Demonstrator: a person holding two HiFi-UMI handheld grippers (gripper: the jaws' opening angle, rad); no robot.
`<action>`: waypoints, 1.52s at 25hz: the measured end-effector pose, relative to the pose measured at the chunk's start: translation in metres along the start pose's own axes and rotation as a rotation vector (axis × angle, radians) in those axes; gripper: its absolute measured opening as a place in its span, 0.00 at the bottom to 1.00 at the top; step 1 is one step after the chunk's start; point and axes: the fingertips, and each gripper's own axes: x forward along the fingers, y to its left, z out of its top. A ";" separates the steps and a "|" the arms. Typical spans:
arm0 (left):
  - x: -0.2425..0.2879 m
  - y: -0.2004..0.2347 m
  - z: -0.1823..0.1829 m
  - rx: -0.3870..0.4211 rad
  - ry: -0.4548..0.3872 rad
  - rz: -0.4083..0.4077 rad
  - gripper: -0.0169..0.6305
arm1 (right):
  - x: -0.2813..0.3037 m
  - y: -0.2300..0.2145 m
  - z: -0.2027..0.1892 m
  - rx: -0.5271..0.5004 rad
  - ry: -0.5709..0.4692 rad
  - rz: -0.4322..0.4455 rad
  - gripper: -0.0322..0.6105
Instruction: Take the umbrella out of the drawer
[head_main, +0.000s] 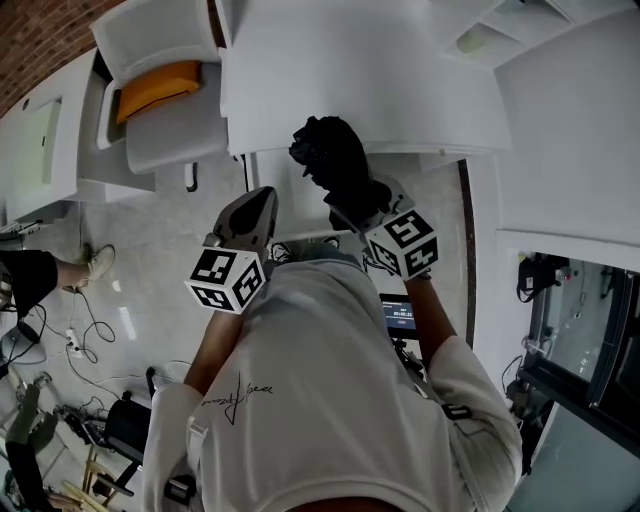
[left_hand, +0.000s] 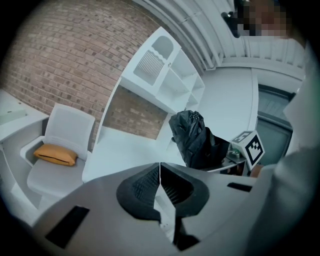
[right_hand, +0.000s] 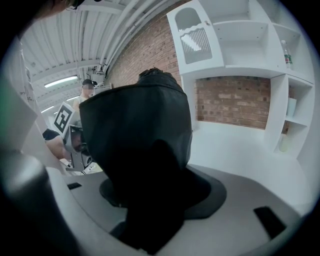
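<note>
Our right gripper (head_main: 352, 208) clamps the folded black umbrella (head_main: 328, 152) at frame centre, before the white desk (head_main: 400, 90). Just left of it, our left gripper (head_main: 258, 205) has its jaws pressed together, empty.

Black umbrella (head_main: 335, 165) vs. white desk (head_main: 400, 90).
Upper left: orange cushion (head_main: 157, 88) on white chair (head_main: 170, 135), red-brown brick wall (head_main: 40, 35). Marker cubes (head_main: 228, 277) b&w squares; left gripper (left_hand: 160, 170) grey, black ribbed pads (left_hand: 145, 184). Floor (head_main: 160, 230) pale grey, mottled. Shirt (head_main: 330, 400) white w/ black script.

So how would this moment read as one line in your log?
right claw: shut on black umbrella | left claw: shut, empty | umbrella: held up by white desk
</note>
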 end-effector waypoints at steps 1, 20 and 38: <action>-0.001 -0.001 0.001 0.006 -0.005 0.004 0.05 | -0.002 0.000 0.000 0.005 -0.005 -0.002 0.43; -0.016 0.003 0.016 0.033 -0.086 0.109 0.05 | -0.053 -0.022 0.021 0.077 -0.232 -0.173 0.43; -0.032 -0.011 0.034 0.078 -0.167 0.153 0.05 | -0.097 -0.017 0.025 0.162 -0.362 -0.191 0.43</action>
